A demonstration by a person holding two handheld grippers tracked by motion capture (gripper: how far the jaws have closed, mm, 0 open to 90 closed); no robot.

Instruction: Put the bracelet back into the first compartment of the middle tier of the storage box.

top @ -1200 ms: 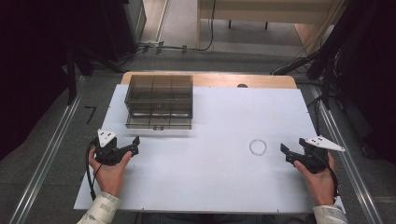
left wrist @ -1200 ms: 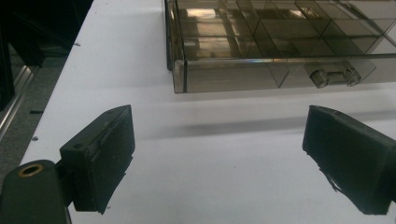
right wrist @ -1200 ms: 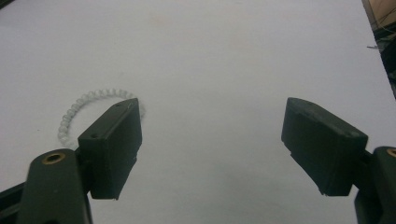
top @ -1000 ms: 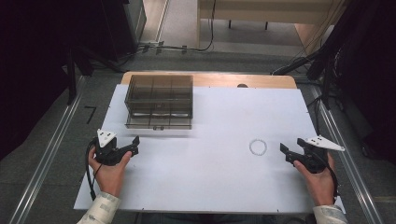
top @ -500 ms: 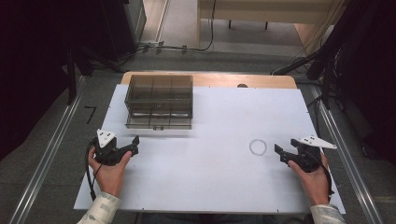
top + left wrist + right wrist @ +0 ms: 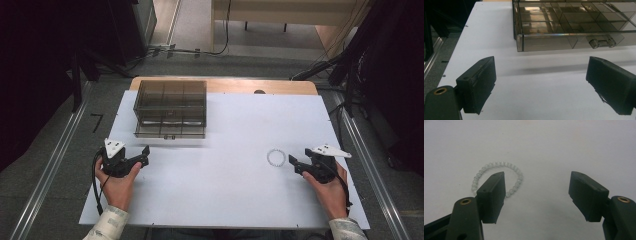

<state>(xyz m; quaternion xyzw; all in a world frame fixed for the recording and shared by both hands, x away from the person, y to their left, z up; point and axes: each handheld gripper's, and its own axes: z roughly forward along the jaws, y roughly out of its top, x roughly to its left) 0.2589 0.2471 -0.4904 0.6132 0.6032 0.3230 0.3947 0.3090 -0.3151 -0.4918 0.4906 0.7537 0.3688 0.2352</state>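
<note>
We had the right gripper (image 6: 295, 163) at lower right, fingers spread but just closing, nothing pinched, beside the bracelet (image 6: 275, 158); left gripper (image 6: 145, 154) fingers spread too.

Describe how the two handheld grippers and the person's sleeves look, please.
Both the left gripper and the right gripper are black with two blocky jaws, a pale three-cornered plate on top and a black trailing cable. Brass-coloured rings sit near the jaw bases. The sleeves are light and patterned.
</note>
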